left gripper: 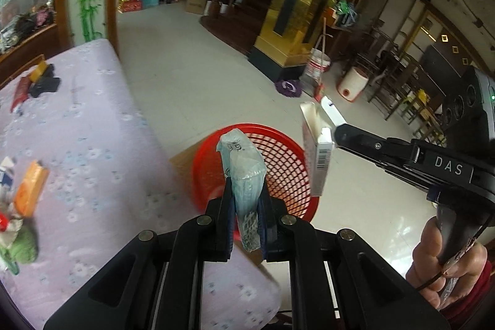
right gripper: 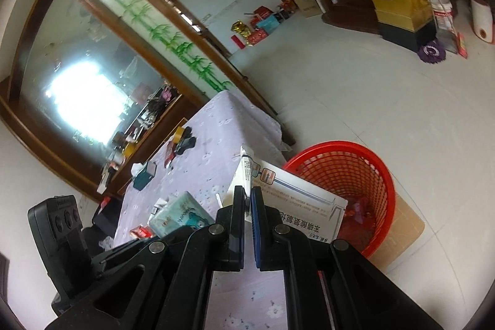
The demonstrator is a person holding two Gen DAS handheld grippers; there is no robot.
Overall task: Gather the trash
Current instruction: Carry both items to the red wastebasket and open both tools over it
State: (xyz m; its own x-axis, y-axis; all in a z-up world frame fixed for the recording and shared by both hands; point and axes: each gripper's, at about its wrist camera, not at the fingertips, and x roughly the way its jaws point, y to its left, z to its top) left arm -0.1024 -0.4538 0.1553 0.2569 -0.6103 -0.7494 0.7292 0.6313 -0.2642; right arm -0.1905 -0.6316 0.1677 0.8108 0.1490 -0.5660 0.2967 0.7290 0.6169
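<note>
A crumpled pale blue plastic wrapper [left gripper: 244, 175] stands upright, pinched between the padded jaws of the left hand-held gripper [left gripper: 246, 206], just above the rim of a round red basket [left gripper: 287, 166] with a mesh wall. The right hand-held gripper [right gripper: 247, 200] is clenched on the flap of a flat white cardboard box [right gripper: 297, 203] with printed text, held over the basket [right gripper: 355, 172]. The basket stands on brown cardboard [right gripper: 402, 225] on the glossy tiled floor [left gripper: 191, 76], beside the desk [left gripper: 86, 119] with its lilac flowered cloth.
</note>
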